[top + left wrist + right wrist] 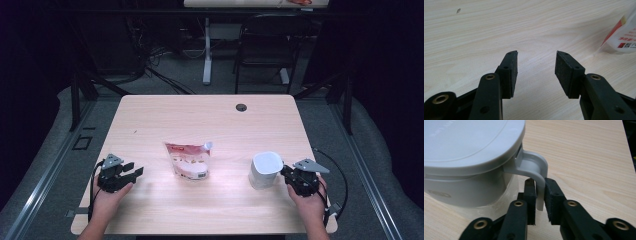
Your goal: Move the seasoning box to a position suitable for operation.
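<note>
A white lidded jug (pixel 265 169) stands on the table at the right. Its curved handle (pixel 536 167) points toward my right gripper (pixel 286 172). In the right gripper view my right gripper (pixel 540 181) is shut on that handle, one pad on each side of the thin white strip below the lid (pixel 469 142). A white and red spouted pouch (pixel 187 159) lies flat near the table's middle. My left gripper (pixel 132 170) rests low at the left, pointing toward the pouch. Nothing sits between the open jaws of the left gripper (pixel 536 53), and the pouch's corner (pixel 624 37) lies off to their right.
The light wooden table (pixel 200 115) has a dark cable hole (pixel 241 107) near its far edge. Behind the table stand a black chair (pixel 265 45) and a white desk leg (pixel 207 50). Cables trail from both grippers near the front corners.
</note>
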